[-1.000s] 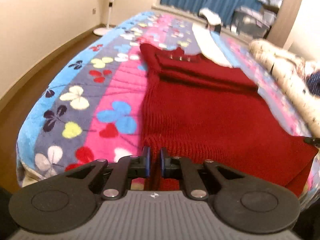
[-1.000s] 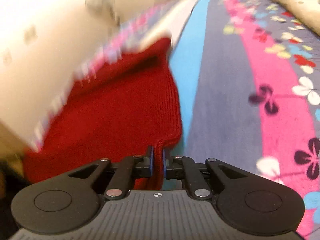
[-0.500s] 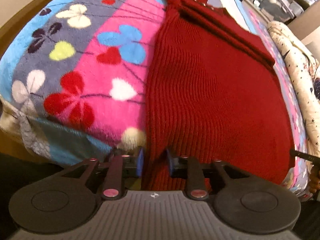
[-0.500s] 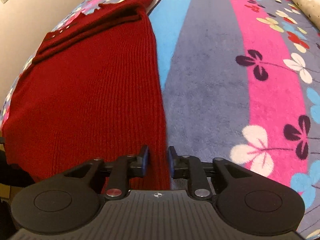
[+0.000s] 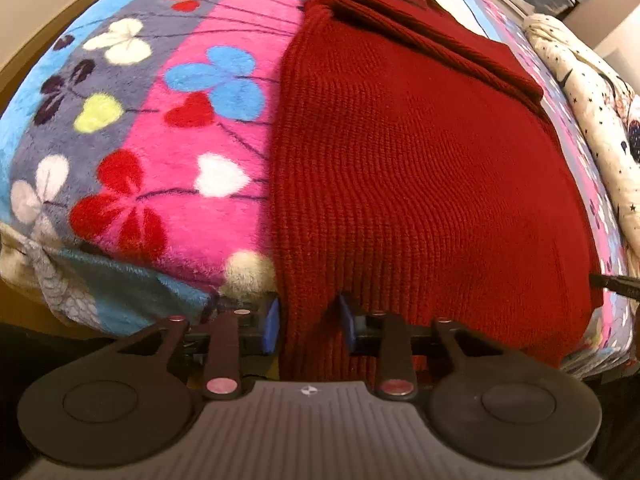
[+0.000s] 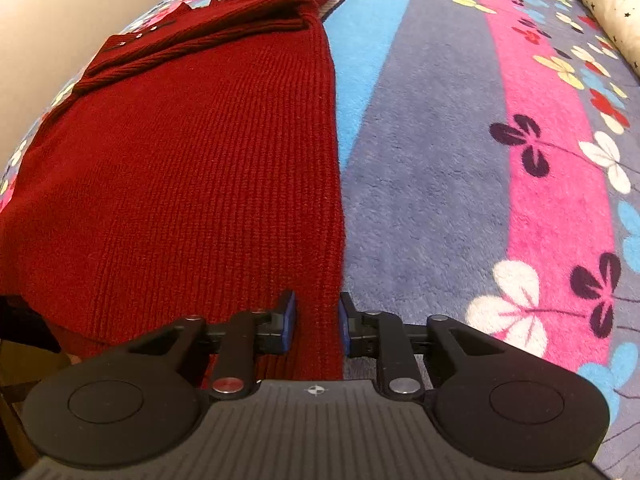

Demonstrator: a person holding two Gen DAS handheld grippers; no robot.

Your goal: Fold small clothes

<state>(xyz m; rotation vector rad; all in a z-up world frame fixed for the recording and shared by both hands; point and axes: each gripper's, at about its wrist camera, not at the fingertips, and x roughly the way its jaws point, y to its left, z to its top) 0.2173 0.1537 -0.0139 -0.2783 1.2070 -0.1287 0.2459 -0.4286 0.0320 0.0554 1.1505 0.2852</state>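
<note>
Between both pairs of parted jaws, red sweater (image 5: 400, 168) hem.

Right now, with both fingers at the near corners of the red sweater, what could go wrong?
1. The red sweater hangs over the edge of the blanket; it may slide off.
2. The left gripper and right gripper have just opened; the fabric lies loose between the fingers, so a lift could miss a corner.
3. The folded sleeves may shift if the hem is pulled.
</note>
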